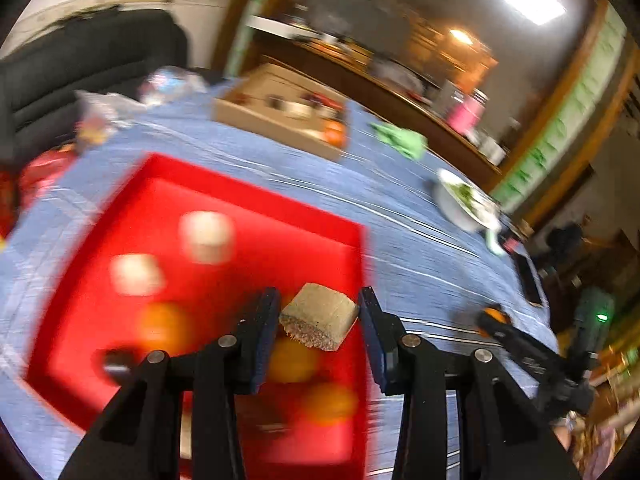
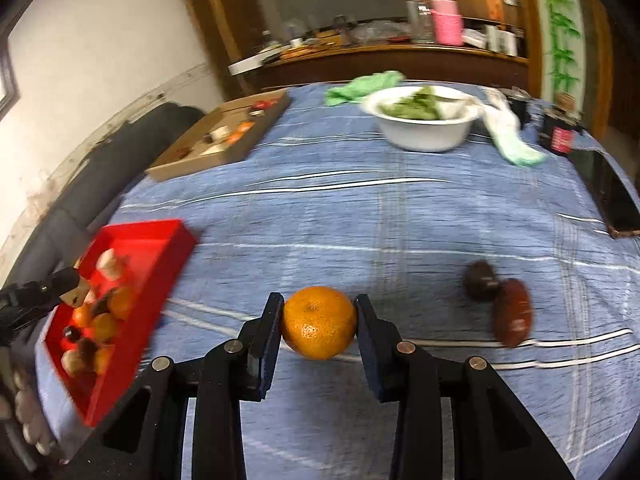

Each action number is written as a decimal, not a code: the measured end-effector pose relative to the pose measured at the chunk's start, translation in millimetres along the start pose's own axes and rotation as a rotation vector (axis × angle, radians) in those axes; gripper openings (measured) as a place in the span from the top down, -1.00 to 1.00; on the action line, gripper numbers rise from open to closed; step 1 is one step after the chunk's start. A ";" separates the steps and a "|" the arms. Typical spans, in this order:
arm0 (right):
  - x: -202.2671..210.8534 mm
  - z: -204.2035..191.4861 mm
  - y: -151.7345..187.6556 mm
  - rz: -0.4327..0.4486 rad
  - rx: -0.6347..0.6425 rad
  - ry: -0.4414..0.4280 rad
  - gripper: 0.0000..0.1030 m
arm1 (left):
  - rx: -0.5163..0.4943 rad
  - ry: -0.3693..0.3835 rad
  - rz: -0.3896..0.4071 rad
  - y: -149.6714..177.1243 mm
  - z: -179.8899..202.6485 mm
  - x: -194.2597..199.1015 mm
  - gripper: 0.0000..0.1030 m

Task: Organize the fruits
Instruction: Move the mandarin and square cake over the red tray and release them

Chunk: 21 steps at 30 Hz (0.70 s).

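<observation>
The left gripper (image 1: pixel 319 320) is holding a tan chunk (image 1: pixel 319 314) with a speckled cut face. Its two fingers pinch the chunk from both sides, low in the middle of the left wrist picture. Under it sits a red tray (image 1: pixel 248 208) on a blue striped cloth (image 1: pixel 420 240). Inside the tray are some round orange fruits (image 1: pixel 292 360) and two pale lumps (image 1: pixel 206 236) (all very blurry, so I cannot tell what the lumps are).

The right gripper (image 2: pixel 319 322) is squeezing an orange (image 2: pixel 319 322) between its two fingers, low in the middle of the right wrist picture. The orange is over the blue cloth, well apart from the red tray at the lower left. To the right of the orange lie two dark brown fruits (image 2: pixel 500 300), touching each other on the cloth.

Far back, near the top of the picture, there is a white bowl (image 2: pixel 424 132) with green stuff in it. A green rag (image 2: pixel 360 86) lies just beside it. A flat cardboard box (image 2: pixel 216 140) sits at the upper left.
</observation>
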State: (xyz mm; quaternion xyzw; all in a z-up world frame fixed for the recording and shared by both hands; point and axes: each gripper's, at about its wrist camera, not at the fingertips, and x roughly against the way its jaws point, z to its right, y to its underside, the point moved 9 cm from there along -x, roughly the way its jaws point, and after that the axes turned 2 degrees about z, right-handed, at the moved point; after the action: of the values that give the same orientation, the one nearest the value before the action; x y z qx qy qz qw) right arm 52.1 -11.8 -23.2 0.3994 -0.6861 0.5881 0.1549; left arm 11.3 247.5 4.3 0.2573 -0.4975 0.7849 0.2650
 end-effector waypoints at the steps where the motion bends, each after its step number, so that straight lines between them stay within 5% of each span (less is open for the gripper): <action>1: 0.8 -12.8 -0.4 -0.004 0.013 -0.014 0.25 | 0.008 -0.020 0.011 -1.7 -11.1 3.8 0.25; 6: -6.0 -93.1 -4.1 -0.043 0.122 -0.101 0.24 | 0.028 -0.096 0.034 0.1 -57.9 16.2 0.25; 13: -41.6 -180.6 -13.2 -0.082 0.258 -0.128 0.24 | -0.028 -0.090 -0.017 18.8 -71.1 11.9 0.25; 18: -78.0 -209.3 -11.4 -0.147 0.285 -0.128 0.24 | -0.016 -0.059 -0.020 21.1 -72.9 11.2 0.23; 21: -94.0 -215.8 -7.2 -0.181 0.282 -0.126 0.22 | 0.001 -0.036 -0.013 19.3 -76.1 15.7 0.06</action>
State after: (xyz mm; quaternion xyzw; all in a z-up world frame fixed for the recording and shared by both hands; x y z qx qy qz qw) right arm 61.3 223.5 -26.2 0.5136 -0.5662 0.6359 0.1062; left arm -23.9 312.8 -26.0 0.2749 -0.5001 0.7786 0.2610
